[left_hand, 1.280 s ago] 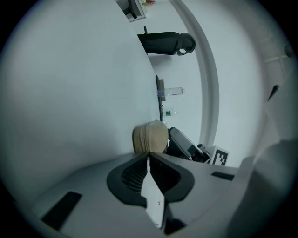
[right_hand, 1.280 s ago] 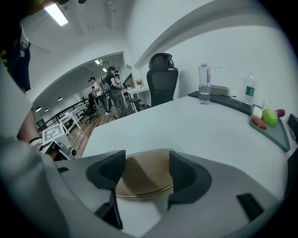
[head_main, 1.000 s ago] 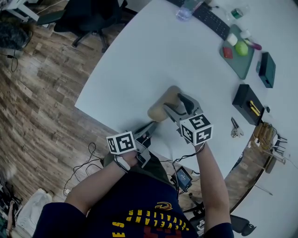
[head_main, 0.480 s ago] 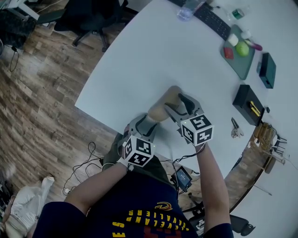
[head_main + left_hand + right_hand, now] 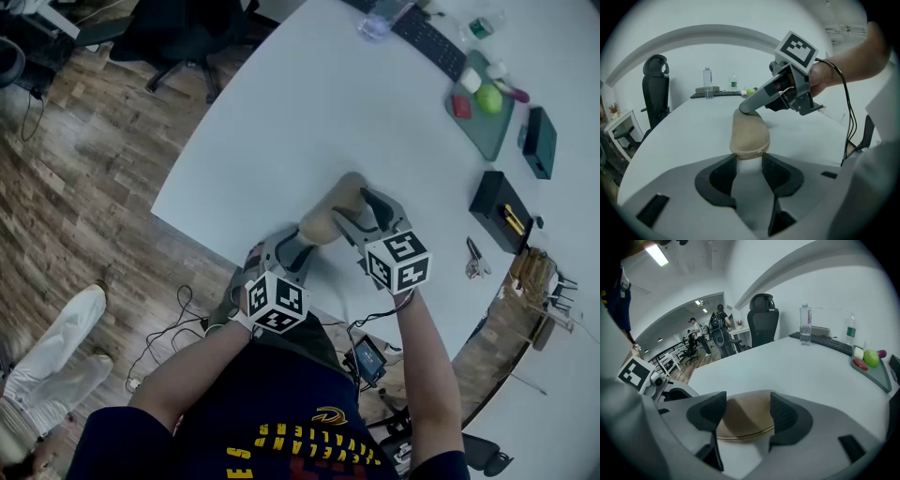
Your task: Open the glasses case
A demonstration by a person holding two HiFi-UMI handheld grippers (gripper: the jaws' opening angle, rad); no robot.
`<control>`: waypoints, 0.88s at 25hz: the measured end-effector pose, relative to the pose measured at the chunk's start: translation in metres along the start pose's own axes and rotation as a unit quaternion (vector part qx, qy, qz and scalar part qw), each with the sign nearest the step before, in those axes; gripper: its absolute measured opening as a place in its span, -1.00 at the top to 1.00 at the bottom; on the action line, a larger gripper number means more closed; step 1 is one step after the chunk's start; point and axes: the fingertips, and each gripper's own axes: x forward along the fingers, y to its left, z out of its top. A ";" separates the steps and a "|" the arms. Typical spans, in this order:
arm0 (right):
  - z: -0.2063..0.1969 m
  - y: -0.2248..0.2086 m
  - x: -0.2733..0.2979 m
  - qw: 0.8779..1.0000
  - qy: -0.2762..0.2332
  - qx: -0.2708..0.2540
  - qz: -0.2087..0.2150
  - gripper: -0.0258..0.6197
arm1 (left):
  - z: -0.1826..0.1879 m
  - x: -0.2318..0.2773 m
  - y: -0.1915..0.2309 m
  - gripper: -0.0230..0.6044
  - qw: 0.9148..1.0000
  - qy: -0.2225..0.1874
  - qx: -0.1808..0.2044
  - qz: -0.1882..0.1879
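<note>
A tan zippered glasses case (image 5: 328, 211) lies shut on the white table (image 5: 281, 103), near its front edge. My right gripper (image 5: 359, 208) reaches over the case's far end. In the right gripper view the case (image 5: 745, 416) fills the gap, and my right gripper (image 5: 747, 405) is shut on it with both pads against its sides. My left gripper (image 5: 292, 242) points at the near end. Its jaws have just been closing a little and still stand open. The case's rounded end (image 5: 749, 133), with the zipper pull, sits at the tips of my left gripper (image 5: 750, 159).
At the table's far right stand a green tray (image 5: 476, 127) with fruit, a keyboard (image 5: 427, 42), two black boxes (image 5: 497, 208) and a small metal tool (image 5: 474, 258). An office chair (image 5: 178, 37) stands beyond the table. A person's legs (image 5: 47, 366) are at the lower left.
My left gripper rolled over, shifted right to the case's near end, and its jaws went from shut to open. The right gripper stayed put. A person walked in at lower left.
</note>
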 end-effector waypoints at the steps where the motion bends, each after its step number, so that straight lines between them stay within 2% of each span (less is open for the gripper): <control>1: 0.000 0.000 0.000 1.000 0.000 0.000 0.000 -0.03 | 0.000 0.000 0.000 0.35 1.000 -0.001 0.004 -0.003; 4: 0.000 -0.001 0.000 1.000 -0.002 0.002 0.000 -0.03 | 0.001 0.000 0.000 0.37 1.000 0.001 -0.006 -0.014; 7: 0.000 -0.001 0.000 1.000 -0.002 0.002 -0.001 -0.03 | 0.002 0.001 0.001 0.33 0.999 0.006 -0.030 -0.021; 10: 0.000 0.000 0.000 1.000 0.000 0.002 -0.001 -0.03 | 0.002 0.002 0.002 0.28 0.999 0.006 -0.038 -0.024; 13: 0.000 0.000 0.000 1.000 -0.001 0.002 0.000 -0.03 | 0.001 0.001 0.002 0.32 0.999 0.003 -0.026 -0.028; 16: 0.000 -0.001 0.000 1.000 -0.002 0.003 -0.001 -0.03 | 0.000 0.000 0.004 0.45 0.999 0.001 -0.008 -0.031; 22: 0.000 -0.001 0.000 1.000 -0.003 0.003 -0.001 -0.03 | -0.001 -0.001 0.006 0.52 0.998 0.005 0.022 -0.059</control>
